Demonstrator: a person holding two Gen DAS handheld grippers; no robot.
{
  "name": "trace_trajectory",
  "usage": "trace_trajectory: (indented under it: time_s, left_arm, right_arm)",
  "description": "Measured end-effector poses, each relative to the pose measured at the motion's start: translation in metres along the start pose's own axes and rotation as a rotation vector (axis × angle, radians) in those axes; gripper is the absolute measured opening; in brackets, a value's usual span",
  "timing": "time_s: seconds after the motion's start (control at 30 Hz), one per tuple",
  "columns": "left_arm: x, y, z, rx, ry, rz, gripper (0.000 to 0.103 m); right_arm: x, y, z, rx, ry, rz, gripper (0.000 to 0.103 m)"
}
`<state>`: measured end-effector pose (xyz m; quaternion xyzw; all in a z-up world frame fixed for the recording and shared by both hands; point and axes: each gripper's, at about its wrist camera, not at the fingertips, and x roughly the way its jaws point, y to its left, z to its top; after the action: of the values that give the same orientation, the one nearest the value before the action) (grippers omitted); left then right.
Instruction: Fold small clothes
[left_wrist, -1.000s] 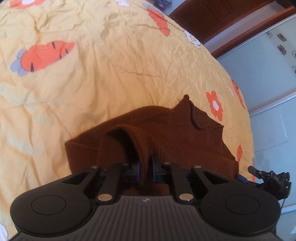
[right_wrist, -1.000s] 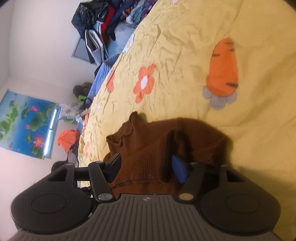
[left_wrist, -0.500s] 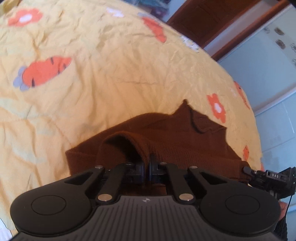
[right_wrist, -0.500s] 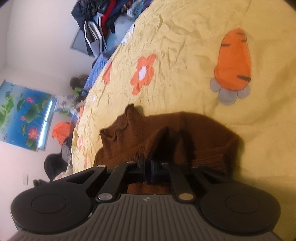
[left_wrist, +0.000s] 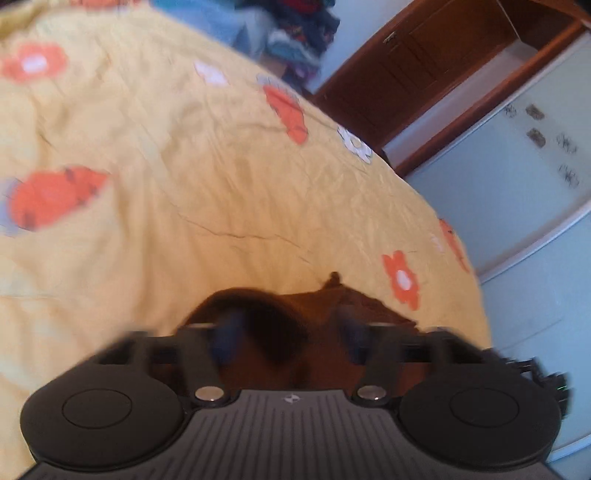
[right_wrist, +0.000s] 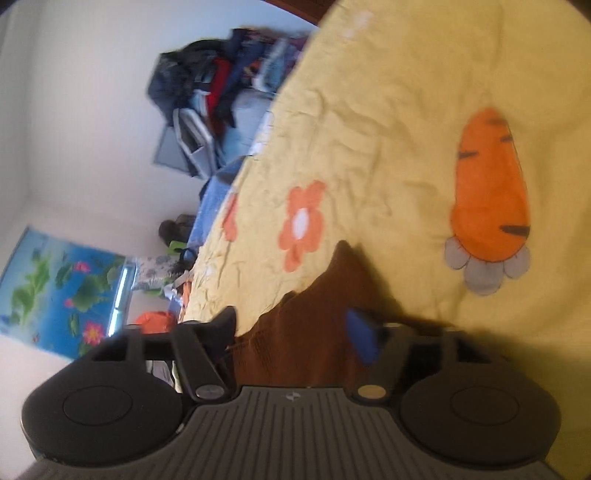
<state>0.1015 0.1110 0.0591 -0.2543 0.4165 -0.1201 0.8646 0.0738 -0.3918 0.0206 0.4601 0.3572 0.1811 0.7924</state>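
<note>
A small brown knitted garment (left_wrist: 306, 314) lies folded on the yellow bed cover (left_wrist: 207, 192). My left gripper (left_wrist: 290, 334) hovers over its near edge with jaws opening wide; a raised brown fold sits between the blue pads without being pressed. In the right wrist view the same brown garment (right_wrist: 310, 325) lies below my right gripper (right_wrist: 295, 332), whose jaws are also opening; its blue pad (right_wrist: 364, 341) stands clear of the cloth. Both views are blurred by motion.
The cover bears orange carrot (right_wrist: 491, 188) and flower (right_wrist: 303, 225) prints. A heap of mixed clothes (right_wrist: 221, 92) lies at the far end of the bed. A brown wooden door (left_wrist: 417, 66) and a pale wardrobe panel (left_wrist: 517, 177) stand beyond the bed's edge.
Both grippers were shut on folds of the brown garment half a second ago; both have spread their jaws and let go. Both cameras have tilted up, showing more of the room.
</note>
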Motion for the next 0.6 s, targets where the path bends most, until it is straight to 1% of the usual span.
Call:
trace_trajectory:
  time_s: [0.03, 0.07, 0.1, 0.13, 0.2, 0.3, 0.33, 0.37, 0.4, 0.43, 0.47, 0.5, 0.53, 0.57, 0.6]
  left_arm:
    - [-0.015, -0.001, -0.007, 0.048, -0.049, 0.038, 0.089]
    - [-0.029, -0.001, -0.015, 0.089, -0.085, 0.061, 0.089]
    - [-0.04, 0.003, -0.022, 0.107, -0.097, 0.081, 0.089]
    - [-0.05, 0.01, -0.03, 0.096, -0.096, 0.104, 0.089]
    - [-0.066, 0.032, -0.05, 0.014, -0.078, 0.141, 0.089]
    - [-0.079, 0.068, -0.084, -0.138, -0.013, 0.151, 0.088]
    - [-0.086, 0.073, -0.093, -0.138, -0.037, 0.127, 0.089]
    - [-0.091, 0.074, -0.099, -0.14, -0.039, 0.134, 0.089]
    - [-0.093, 0.074, -0.102, -0.139, -0.024, 0.133, 0.089]
    - [-0.096, 0.072, -0.104, -0.132, -0.01, 0.121, 0.089]
    - [-0.095, 0.07, -0.104, -0.127, 0.007, 0.092, 0.089]
    - [-0.092, 0.067, -0.106, -0.136, 0.038, 0.04, 0.089]
    - [-0.086, 0.066, -0.108, -0.162, 0.085, -0.02, 0.089]
    - [-0.082, 0.064, -0.11, -0.179, 0.103, -0.067, 0.089]
    - [-0.078, 0.063, -0.112, -0.192, 0.124, -0.099, 0.088]
  right_arm:
    - [-0.01, 0.005, -0.005, -0.038, -0.011, -0.012, 0.077]
    - [-0.021, 0.009, -0.01, -0.071, -0.019, -0.019, 0.077]
    - [-0.032, 0.011, -0.016, -0.1, -0.022, -0.03, 0.077]
    - [-0.043, 0.013, -0.022, -0.129, -0.024, -0.052, 0.077]
    - [-0.063, 0.014, -0.039, -0.205, -0.024, -0.124, 0.077]
    - [-0.088, 0.006, -0.073, -0.287, 0.007, -0.244, 0.078]
    - [-0.093, 0.002, -0.085, -0.299, 0.027, -0.273, 0.078]
    - [-0.096, -0.002, -0.097, -0.3, 0.051, -0.293, 0.078]
    - [-0.099, -0.006, -0.108, -0.292, 0.077, -0.297, 0.078]
    - [-0.101, -0.008, -0.119, -0.293, 0.09, -0.277, 0.08]
    - [-0.103, -0.006, -0.129, -0.295, 0.1, -0.253, 0.082]
    - [-0.102, -0.005, -0.135, -0.284, 0.129, -0.224, 0.082]
    - [-0.098, -0.005, -0.139, -0.272, 0.147, -0.197, 0.082]
    - [-0.097, -0.004, -0.142, -0.259, 0.153, -0.173, 0.082]
    - [-0.092, -0.005, -0.143, -0.244, 0.158, -0.15, 0.082]
